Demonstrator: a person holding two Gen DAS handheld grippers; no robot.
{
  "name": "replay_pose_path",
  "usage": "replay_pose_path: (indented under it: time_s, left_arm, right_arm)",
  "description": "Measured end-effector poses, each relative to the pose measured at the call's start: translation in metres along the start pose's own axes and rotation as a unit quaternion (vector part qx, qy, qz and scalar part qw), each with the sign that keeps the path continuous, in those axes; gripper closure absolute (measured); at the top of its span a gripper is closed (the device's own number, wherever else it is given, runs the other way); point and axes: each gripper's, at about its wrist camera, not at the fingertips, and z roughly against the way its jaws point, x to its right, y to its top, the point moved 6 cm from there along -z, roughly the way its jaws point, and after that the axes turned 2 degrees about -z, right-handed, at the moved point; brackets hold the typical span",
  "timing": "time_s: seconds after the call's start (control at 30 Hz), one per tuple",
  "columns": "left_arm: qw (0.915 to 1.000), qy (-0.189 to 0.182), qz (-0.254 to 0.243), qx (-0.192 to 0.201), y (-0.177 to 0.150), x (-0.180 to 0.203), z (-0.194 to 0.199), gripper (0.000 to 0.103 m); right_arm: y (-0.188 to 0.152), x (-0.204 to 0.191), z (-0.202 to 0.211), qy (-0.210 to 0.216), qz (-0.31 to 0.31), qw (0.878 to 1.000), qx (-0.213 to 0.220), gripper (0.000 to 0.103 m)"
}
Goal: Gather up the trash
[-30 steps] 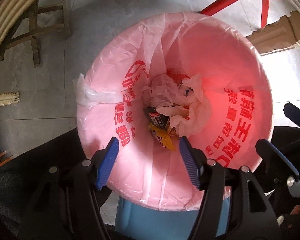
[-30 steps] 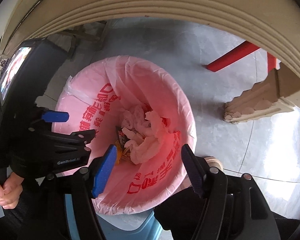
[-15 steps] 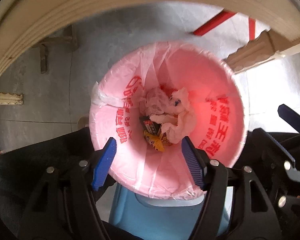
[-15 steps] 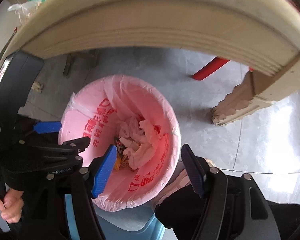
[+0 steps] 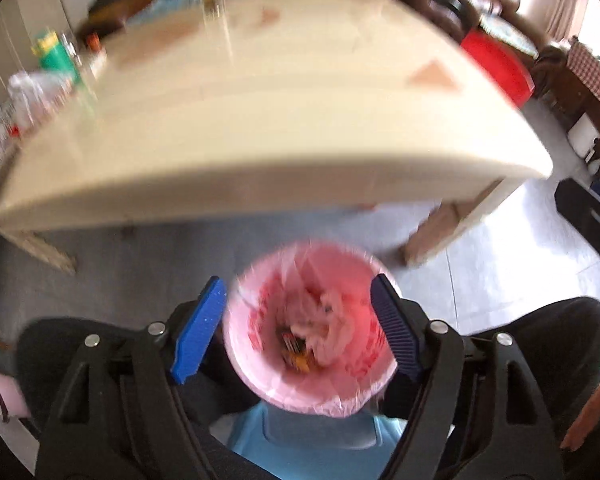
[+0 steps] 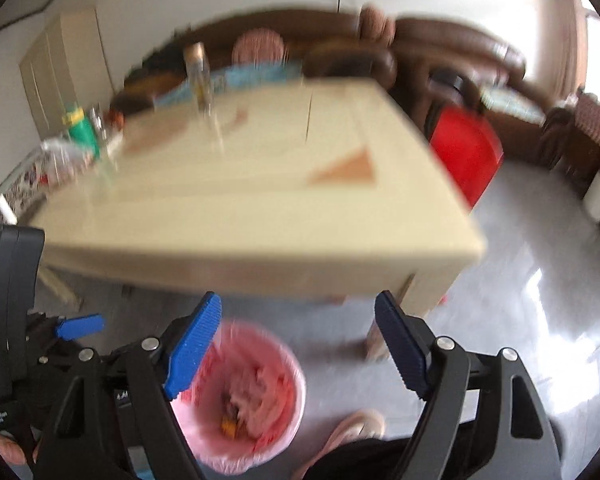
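A bin lined with a pink bag (image 5: 352, 384) stands on the floor below the table edge, holding crumpled tissues (image 5: 324, 328) and wrappers. It also shows in the right wrist view (image 6: 276, 380). My left gripper (image 5: 296, 332) is open and empty, well above the bin. My right gripper (image 6: 300, 344) is open and empty, raised to about table height, to the right of the bin. Both views are motion-blurred.
A cream table (image 6: 260, 184) fills the middle, with a clear bottle (image 6: 200, 76), a green container (image 6: 80, 128) and glassware at its far left. A red chair (image 6: 464, 152) stands at the right. A brown sofa (image 6: 440, 52) is behind. A blue stool (image 5: 312, 440) is under me.
Both grippers have risen fast from just above the bin to table height. The bin now looks small and the tabletop has come into view. Both stayed open.
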Motion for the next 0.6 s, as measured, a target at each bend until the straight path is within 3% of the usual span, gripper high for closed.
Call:
replay_pose_path:
  time_s: [0.23, 0.33, 0.43, 0.6]
  left_arm:
    - [0.9937, 0.03, -0.005, 0.108, 0.028, 0.006, 0.086, 0.015]
    - [0.9885, 0.045, -0.004, 0.144, 0.034, 0.006, 0.115, 0.012]
    - [0.9836, 0.06, 0.002, 0.17, 0.036, 0.005, 0.14, 0.009]
    - [0.9813, 0.054, 0.021, 0.184, 0.034, 0.003, 0.164, 0.009]
  right_arm:
    - [0.05, -0.002, 0.082, -0.026, -0.006, 0.993, 0.111, 0.007]
    - [0.067, -0.009, 0.118, -0.027, -0.012, 0.987, 0.155, 0.007]
    - [0.077, -0.013, 0.143, -0.044, -0.004, 0.982, 0.182, 0.007]
    - [0.081, -0.011, 0.18, -0.062, -0.009, 0.976, 0.208, 0.007]
